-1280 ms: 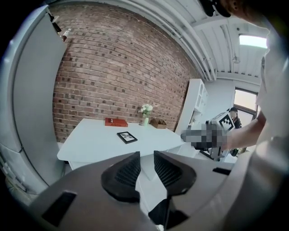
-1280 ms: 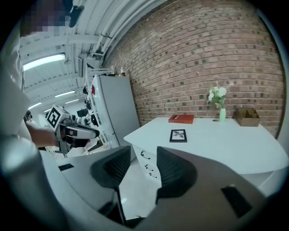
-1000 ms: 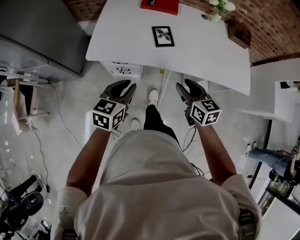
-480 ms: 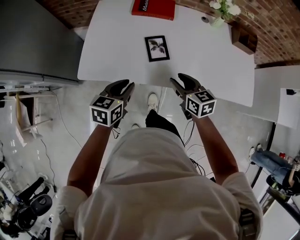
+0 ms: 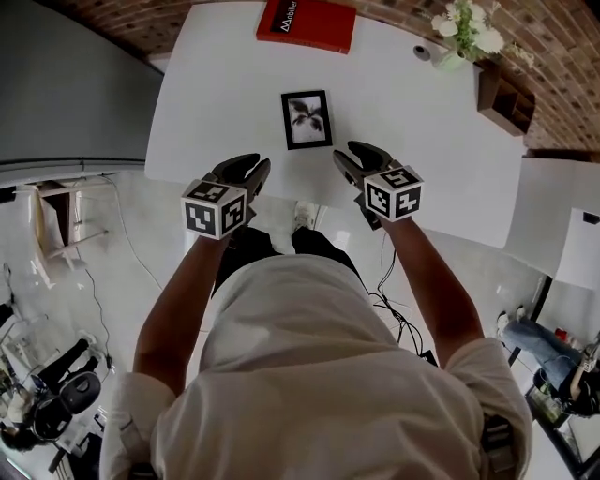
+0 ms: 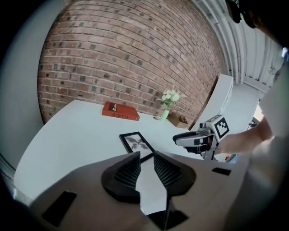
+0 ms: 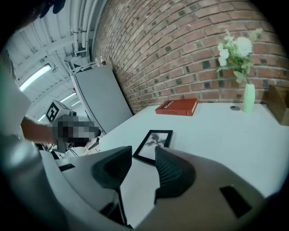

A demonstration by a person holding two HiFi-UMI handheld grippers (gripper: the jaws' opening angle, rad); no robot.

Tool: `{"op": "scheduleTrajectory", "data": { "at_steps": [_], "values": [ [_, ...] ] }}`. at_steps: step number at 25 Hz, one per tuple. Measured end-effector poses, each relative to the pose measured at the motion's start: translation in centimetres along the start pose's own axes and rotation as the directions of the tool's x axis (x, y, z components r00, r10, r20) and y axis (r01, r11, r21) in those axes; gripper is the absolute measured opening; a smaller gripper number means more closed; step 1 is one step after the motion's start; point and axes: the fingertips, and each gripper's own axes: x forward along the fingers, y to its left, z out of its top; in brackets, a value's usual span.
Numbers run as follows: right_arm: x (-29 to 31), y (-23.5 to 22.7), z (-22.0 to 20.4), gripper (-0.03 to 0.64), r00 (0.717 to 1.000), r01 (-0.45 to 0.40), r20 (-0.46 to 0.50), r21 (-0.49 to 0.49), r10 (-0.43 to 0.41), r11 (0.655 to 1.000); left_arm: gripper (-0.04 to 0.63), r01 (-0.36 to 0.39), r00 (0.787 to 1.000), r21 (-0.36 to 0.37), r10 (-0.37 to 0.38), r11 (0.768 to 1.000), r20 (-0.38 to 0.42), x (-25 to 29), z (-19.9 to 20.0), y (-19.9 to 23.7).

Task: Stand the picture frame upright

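Observation:
The black picture frame [image 5: 307, 119] lies flat on the white table [image 5: 216, 103], near its front edge, and shows a dark leaf print. Both gripper views show the frame [image 6: 137, 144] [image 7: 155, 145] just beyond the jaws. My left gripper [image 5: 247, 172] hovers at the table edge to the frame's lower left, open and empty. My right gripper [image 5: 352, 159] is at the frame's lower right. Its jaws have just been closing a little, but they are open with nothing between them. Neither gripper touches the frame.
A red book [image 5: 307, 23] lies at the table's far edge. A vase of white flowers [image 5: 464, 37] and a small wooden box [image 5: 506, 94] stand at the back right by the brick wall. A grey cabinet [image 7: 101, 97] stands left of the table.
Both grippers have moved forward and down from over the floor to the table's front edge, one on each side of the frame. The frame has not moved on the table.

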Motion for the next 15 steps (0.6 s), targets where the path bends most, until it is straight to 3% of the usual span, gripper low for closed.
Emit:
{"op": "scheduleTrajectory", "data": {
  "at_steps": [7, 15],
  "values": [
    [3.7, -2.6, 0.4, 0.167, 0.998, -0.03, -0.057, 0.013, 0.031, 0.999, 0.091, 0.015, 0.999, -0.04, -0.017, 0.999, -0.041, 4.6, 0.7, 1.6],
    [7.1, -5.5, -0.5, 0.166, 0.992, -0.007, -0.127, 0.065, 0.016, 0.998, 0.091, 0.059, 0.989, -0.093, -0.07, 0.994, -0.128, 9.5, 0.0, 3.8]
  ]
}}
